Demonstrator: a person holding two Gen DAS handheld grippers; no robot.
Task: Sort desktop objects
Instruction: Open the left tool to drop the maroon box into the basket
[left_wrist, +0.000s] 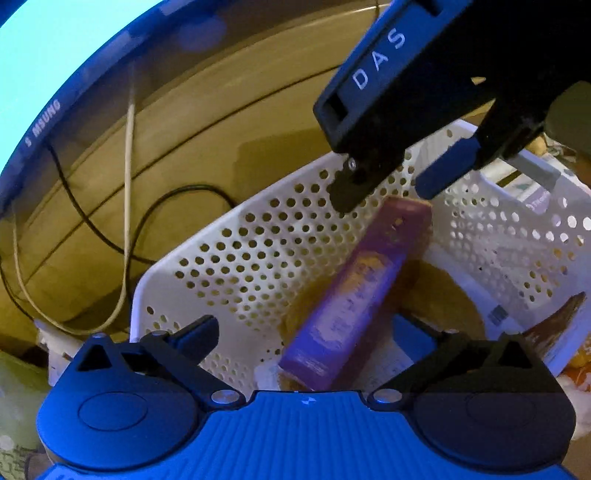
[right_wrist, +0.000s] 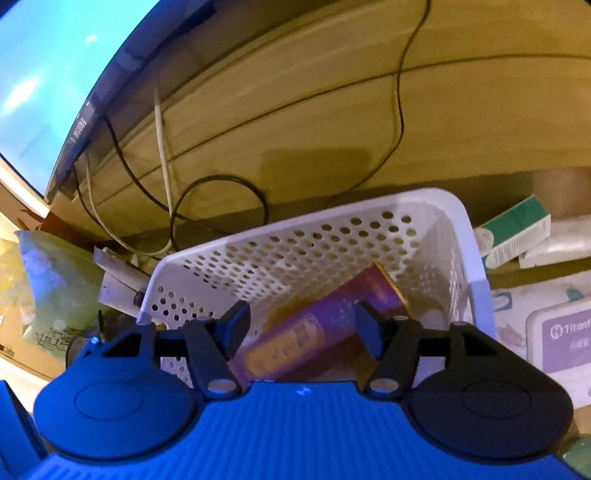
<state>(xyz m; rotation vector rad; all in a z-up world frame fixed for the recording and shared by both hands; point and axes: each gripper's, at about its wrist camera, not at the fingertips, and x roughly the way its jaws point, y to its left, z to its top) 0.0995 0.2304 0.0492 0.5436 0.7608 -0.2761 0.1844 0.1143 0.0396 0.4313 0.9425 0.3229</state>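
two hand-held grippers: both over one basket
basket: white perforated basket (right_wrist: 314, 243) on the tabletop, below a monitor (right_wrist: 40, 96)
purple tube: purple tube (left_wrist: 354, 291) lying slanted inside the basket
left hand-held gripper (left_wrist: 325, 339): jaws wide apart, empty
right hand-held gripper (right_wrist: 303, 325): jaws apart above the tube, not touching it

The white basket (right_wrist: 424, 206) is open on top. A purple tube (right_wrist: 317, 332) fills its middle. Boxes (right_wrist: 517, 229) crowd its right side, cables (right_wrist: 218, 206) lie behind.
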